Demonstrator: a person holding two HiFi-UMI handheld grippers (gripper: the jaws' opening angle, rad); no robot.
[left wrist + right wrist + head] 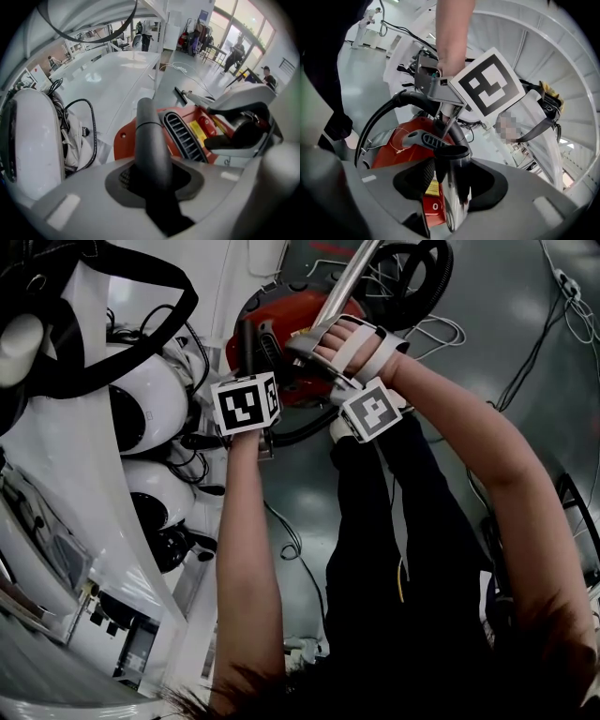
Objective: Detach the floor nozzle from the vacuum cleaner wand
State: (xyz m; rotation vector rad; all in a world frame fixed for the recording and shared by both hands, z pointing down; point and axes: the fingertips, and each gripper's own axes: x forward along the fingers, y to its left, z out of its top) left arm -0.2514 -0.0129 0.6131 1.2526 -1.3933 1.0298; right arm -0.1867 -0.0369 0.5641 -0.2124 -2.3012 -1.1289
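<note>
The red vacuum cleaner body (pixel 281 324) lies on the grey floor. A chrome wand (pixel 342 282) runs from it toward the top of the head view. My right gripper (pixel 323 331) sits around this wand (pixel 454 187) just below its black collar (pixel 452 152); a gap shows beside the ribbed pad, so it is open. My left gripper (pixel 247 348) points down, shut on a black tube (pixel 150 140) that curves off the wand's collar. The left gripper (pixel 446 123) shows close behind the wand in the right gripper view. No floor nozzle is clearly visible.
White rounded machines (pixel 141 409) and a white table (pixel 108 79) stand at the left. A black hose (pixel 427 273) coils behind the vacuum. Thin cables (pixel 525 362) trail over the floor at the right. The person's dark trousers (pixel 403 549) fill the lower middle.
</note>
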